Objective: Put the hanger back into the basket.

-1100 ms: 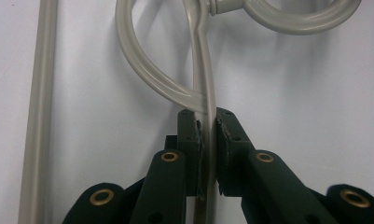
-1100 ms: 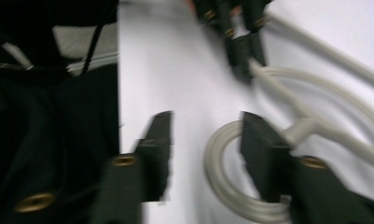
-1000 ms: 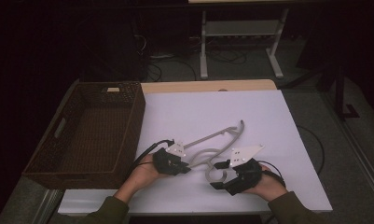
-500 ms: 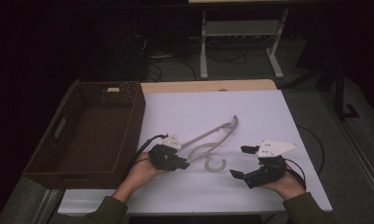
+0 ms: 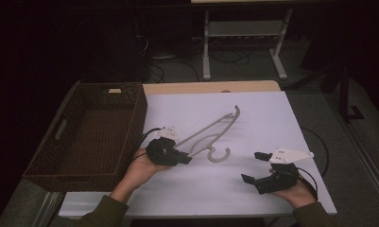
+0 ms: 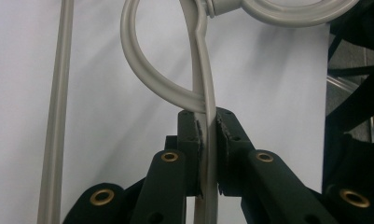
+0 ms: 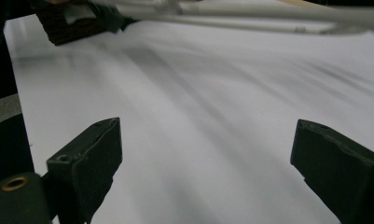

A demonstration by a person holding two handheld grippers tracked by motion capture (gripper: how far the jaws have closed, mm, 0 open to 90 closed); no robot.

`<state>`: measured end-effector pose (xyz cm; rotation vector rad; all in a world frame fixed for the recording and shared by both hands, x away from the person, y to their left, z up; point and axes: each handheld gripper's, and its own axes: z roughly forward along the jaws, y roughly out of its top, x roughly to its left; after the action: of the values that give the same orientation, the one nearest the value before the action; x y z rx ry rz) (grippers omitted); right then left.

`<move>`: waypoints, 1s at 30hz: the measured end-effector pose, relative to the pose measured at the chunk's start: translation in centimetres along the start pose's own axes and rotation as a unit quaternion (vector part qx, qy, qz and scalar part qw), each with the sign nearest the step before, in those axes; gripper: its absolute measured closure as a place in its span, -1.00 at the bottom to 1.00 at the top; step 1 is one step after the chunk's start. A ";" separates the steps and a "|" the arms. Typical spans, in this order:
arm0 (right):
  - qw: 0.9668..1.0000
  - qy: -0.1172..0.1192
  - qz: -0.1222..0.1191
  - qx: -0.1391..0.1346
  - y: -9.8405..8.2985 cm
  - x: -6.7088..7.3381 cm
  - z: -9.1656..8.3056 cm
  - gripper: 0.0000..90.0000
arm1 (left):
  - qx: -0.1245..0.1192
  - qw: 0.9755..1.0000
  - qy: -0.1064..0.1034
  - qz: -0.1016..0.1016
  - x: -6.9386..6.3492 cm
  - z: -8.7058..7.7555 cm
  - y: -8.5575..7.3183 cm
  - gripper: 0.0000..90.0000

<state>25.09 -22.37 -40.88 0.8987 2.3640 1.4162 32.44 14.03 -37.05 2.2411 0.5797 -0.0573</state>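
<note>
A pale grey plastic hanger (image 5: 211, 132) lies slantwise over the white tabletop, its hook (image 5: 220, 155) pointing toward me. My left gripper (image 5: 187, 160) is shut on the hanger's thin bar close to the hook, and the left gripper view shows the pads (image 6: 224, 135) pressed on both sides of the bar (image 6: 207, 107). My right gripper (image 5: 252, 167) is at the near right, apart from the hanger. Its jaws have just been opening and now stand wide (image 7: 205, 140) with nothing between them. The hanger (image 7: 268, 14) runs blurred across the top of the right gripper view.
A dark wicker basket (image 5: 140, 113) with nothing in it stands along the table's left side, close to my left hand. White tabletop (image 5: 262, 118) stretches between and beyond the grippers. Past the far edge are a metal stand (image 5: 244, 28) and cables on the floor.
My right gripper has drawn away from the hanger's hook to the right and opened wider. My left gripper has risen a little with the hanger still in it.
</note>
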 end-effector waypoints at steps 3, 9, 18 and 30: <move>1.000 -0.007 0.004 -0.003 -0.3 -0.2 -0.2 -0.82 | -0.009 1.000 0.007 -0.006 -0.2 -1.3 0.9 0.83; 1.000 -0.025 0.011 -0.014 -0.6 -0.6 -0.4 -0.84 | -0.023 1.000 0.010 -0.016 -0.3 -4.3 2.7 0.83; 0.999 -0.028 0.014 -0.015 -0.7 -0.7 -0.4 -0.85 | -0.034 0.999 0.031 -0.016 0.0 -9.0 4.2 0.83; 0.999 -0.031 0.014 -0.019 -0.7 -0.8 -0.4 -0.85 | -0.045 0.996 0.070 -0.022 1.3 -15.5 3.4 0.83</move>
<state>25.25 -23.36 -41.36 0.9553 2.2808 1.4161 32.80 23.83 -24.47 2.1565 0.6931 0.1014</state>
